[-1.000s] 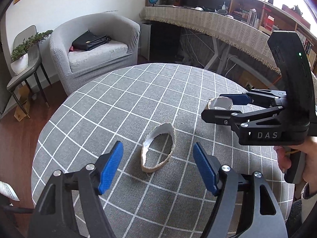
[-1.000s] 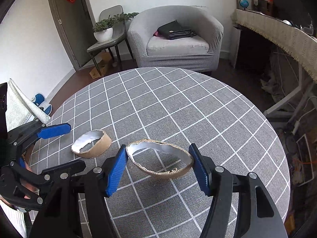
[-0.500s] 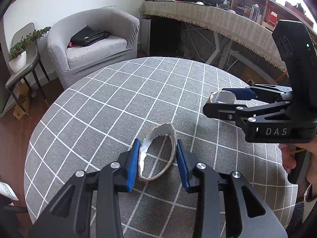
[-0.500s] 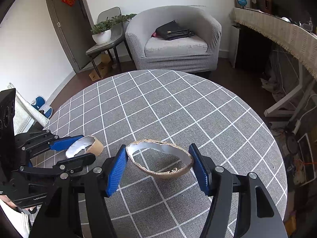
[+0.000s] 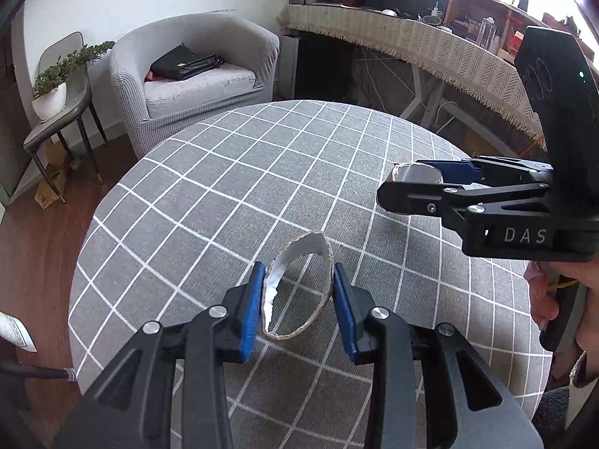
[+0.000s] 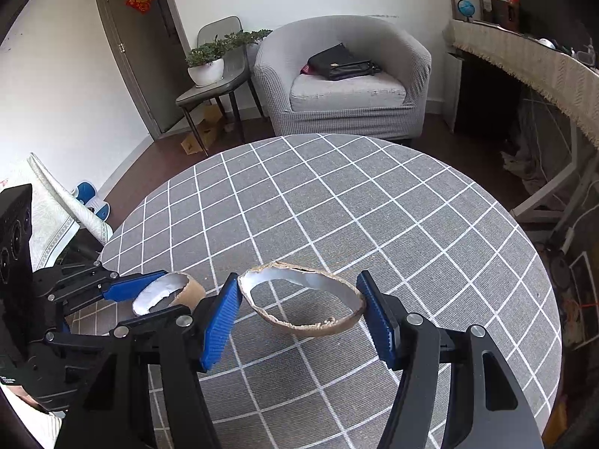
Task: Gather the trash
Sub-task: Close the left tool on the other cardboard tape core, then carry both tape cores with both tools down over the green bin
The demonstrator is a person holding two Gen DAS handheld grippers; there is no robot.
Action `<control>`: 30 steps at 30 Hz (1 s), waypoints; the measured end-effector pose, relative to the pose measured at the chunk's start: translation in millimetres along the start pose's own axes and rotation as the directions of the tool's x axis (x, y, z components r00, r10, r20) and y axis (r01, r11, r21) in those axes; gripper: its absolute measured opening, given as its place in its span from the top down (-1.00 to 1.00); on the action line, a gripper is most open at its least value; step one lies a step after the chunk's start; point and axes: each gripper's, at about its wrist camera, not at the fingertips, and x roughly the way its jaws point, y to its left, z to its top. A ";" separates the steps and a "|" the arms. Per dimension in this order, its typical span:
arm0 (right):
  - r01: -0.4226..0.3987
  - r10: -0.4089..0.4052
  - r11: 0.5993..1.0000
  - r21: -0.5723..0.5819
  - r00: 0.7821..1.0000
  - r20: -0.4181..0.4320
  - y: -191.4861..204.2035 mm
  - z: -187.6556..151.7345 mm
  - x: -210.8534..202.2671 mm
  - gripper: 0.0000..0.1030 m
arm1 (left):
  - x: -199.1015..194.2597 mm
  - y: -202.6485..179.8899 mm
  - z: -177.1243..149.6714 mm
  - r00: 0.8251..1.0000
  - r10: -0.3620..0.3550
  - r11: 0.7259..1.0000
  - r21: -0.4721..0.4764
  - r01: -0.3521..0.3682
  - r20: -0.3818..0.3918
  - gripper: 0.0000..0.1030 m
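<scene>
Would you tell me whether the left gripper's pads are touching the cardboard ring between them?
Touching. The left wrist view shows both pads of the left gripper pressed against the cardboard ring.

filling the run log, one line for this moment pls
left gripper: shut on cardboard ring | right gripper: shut on torn ring | table: bare

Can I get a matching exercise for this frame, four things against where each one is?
Things:
1. black handbag
2. potted plant
3. smaller cardboard ring
4. wider cardboard ring

Places:
A. between the right gripper's blue pads
B. on the seat of the grey armchair
C. between the left gripper's blue pads
D. on the grey side chair near the door

Pairs: 1-B, 2-D, 3-C, 4-A
</scene>
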 end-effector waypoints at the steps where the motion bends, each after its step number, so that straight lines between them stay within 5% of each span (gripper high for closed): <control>1: -0.003 0.003 1.000 -0.002 1.000 -0.001 4.4 -1.4 -0.5 -0.24 | -4.5 1.4 -3.5 1.000 0.004 1.000 -0.005 -0.004 0.001 0.26; 30: -0.132 0.132 0.987 -0.087 0.991 -0.007 138.4 -56.7 -19.3 -0.24 | -122.2 56.7 -124.6 0.987 0.160 0.973 -0.167 -0.157 0.002 0.26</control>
